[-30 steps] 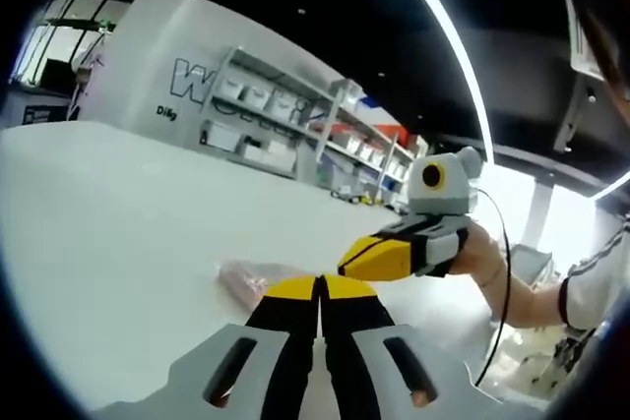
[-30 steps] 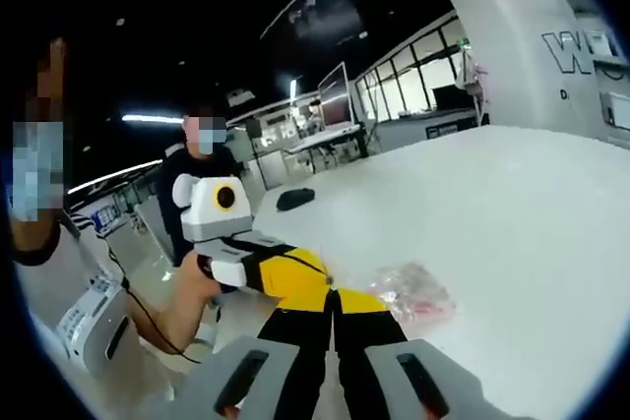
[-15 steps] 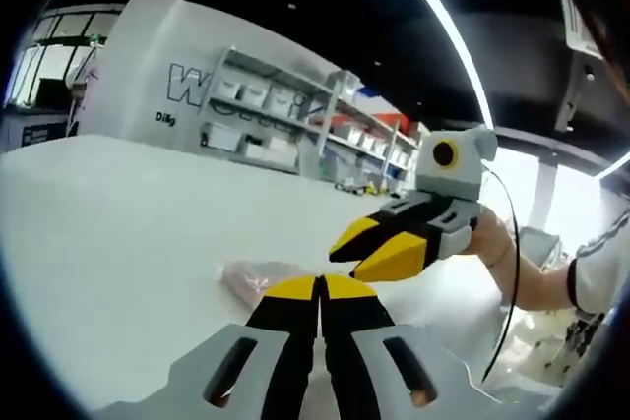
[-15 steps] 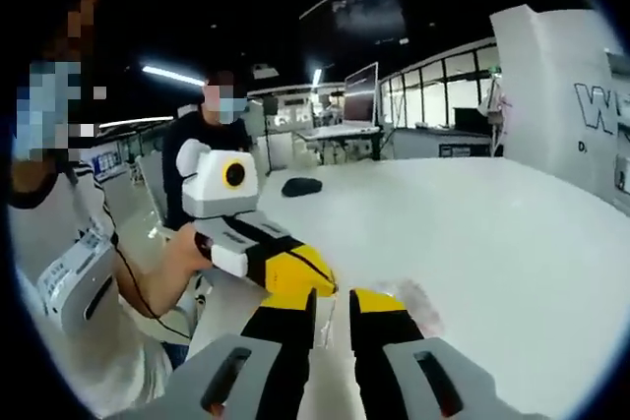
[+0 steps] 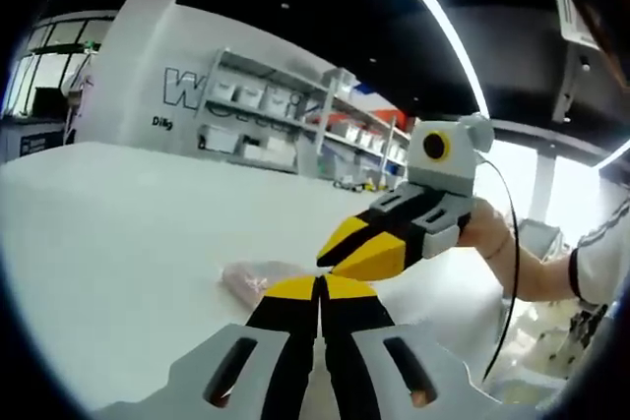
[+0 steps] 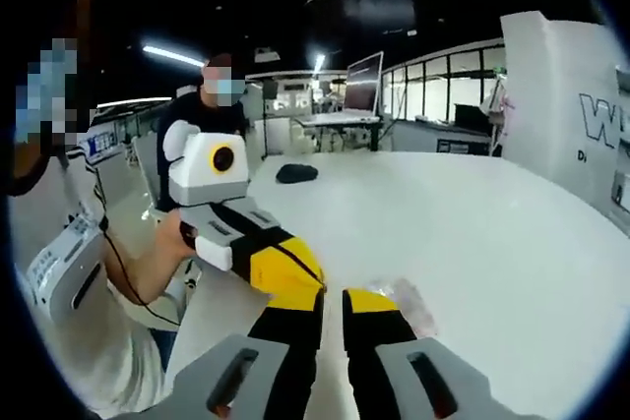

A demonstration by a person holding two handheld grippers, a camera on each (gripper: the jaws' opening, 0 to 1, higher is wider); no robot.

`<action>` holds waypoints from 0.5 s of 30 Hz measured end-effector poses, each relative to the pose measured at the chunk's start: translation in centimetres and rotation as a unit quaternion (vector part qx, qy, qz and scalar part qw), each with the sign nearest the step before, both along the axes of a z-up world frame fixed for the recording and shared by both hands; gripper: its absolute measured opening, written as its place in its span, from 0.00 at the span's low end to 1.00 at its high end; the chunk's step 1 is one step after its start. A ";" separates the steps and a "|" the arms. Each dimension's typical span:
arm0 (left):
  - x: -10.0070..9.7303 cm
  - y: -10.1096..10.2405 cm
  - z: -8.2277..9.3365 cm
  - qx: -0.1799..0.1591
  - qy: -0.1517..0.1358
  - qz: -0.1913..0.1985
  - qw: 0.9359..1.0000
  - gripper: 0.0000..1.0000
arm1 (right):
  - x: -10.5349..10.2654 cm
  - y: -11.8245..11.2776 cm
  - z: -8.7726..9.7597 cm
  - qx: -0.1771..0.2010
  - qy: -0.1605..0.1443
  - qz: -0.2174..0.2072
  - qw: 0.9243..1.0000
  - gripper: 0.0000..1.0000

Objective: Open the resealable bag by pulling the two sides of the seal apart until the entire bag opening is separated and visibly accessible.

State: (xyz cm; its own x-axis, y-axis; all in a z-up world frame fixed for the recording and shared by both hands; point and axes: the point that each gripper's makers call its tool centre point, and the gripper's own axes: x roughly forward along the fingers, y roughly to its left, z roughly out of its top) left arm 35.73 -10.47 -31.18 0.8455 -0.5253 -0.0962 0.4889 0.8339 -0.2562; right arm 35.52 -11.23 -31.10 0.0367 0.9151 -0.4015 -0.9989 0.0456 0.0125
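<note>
Left tool: I see my left tool (image 5: pixel 319 287) in the left gripper view with its yellow-tipped jaws pressed together, no gap between them. I can't tell whether any of the bag's edge is caught between the tips.
Right tool: in the right gripper view my right tool (image 6: pixel 333 304) has its jaws parted, a clear strip of worktop showing between the two tips. From the left gripper view I see it come in from the right (image 5: pixel 354 248), jaws spread, tips just above my left tool's tips.
Bag: the resealable bag (image 5: pixel 254 277) lies flat on the white worktop (image 5: pixel 118 233), clear plastic with pinkish-red contents. In the left gripper view it sits just left of my closed tips, its near end touching or hidden behind them. In the right gripper view the bag (image 6: pixel 409 304) lies just right of my right jaw tip, right up against it.
Left tool from the right side: it (image 6: pixel 290 277) reaches in from the left, its tip meeting my left jaw.
Far worktop: a dark object (image 6: pixel 295 173) rests well apart from the bag.
Background: shelving (image 5: pixel 285 130) with bins along the wall.
</note>
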 end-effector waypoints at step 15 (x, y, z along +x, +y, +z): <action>-0.2 0.0 -0.1 0.006 0.001 0.001 1.000 0.01 | 0.1 -0.1 -0.1 -0.002 -0.003 0.002 1.000 0.02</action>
